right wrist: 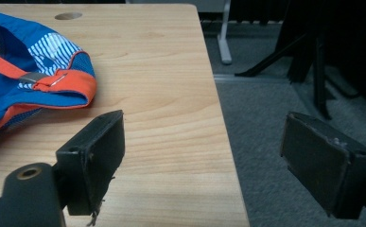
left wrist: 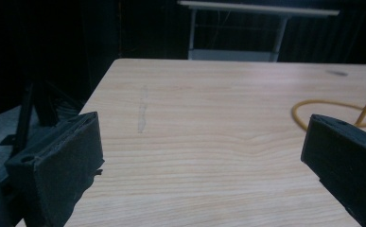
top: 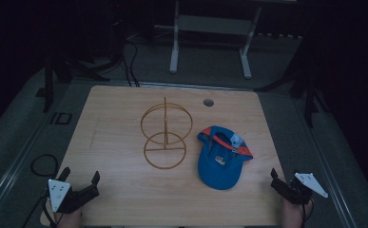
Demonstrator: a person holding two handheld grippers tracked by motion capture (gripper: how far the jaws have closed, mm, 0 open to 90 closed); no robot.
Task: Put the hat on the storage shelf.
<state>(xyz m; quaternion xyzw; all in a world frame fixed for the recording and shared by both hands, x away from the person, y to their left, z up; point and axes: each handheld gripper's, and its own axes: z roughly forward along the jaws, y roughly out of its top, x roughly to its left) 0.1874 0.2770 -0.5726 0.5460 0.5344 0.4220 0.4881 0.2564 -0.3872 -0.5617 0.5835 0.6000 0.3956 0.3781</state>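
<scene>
You are holding both tongs spread and empty: the blue cap (top: 221, 159) is lying near your right gripper (top: 283, 183), well apart from your left gripper (top: 81, 181).

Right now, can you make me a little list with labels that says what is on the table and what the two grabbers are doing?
table: light wood table, small round hole near the far edge
middle thing: gold wire stand, two rings on an upright rod
thing beside it: blue cap with orange trim, lying upside down, apart from the stand
left hand-held gripper: open, at the near left corner, holding nothing
right hand-held gripper: open, at the near right edge, close to the cap but not touching it
</scene>
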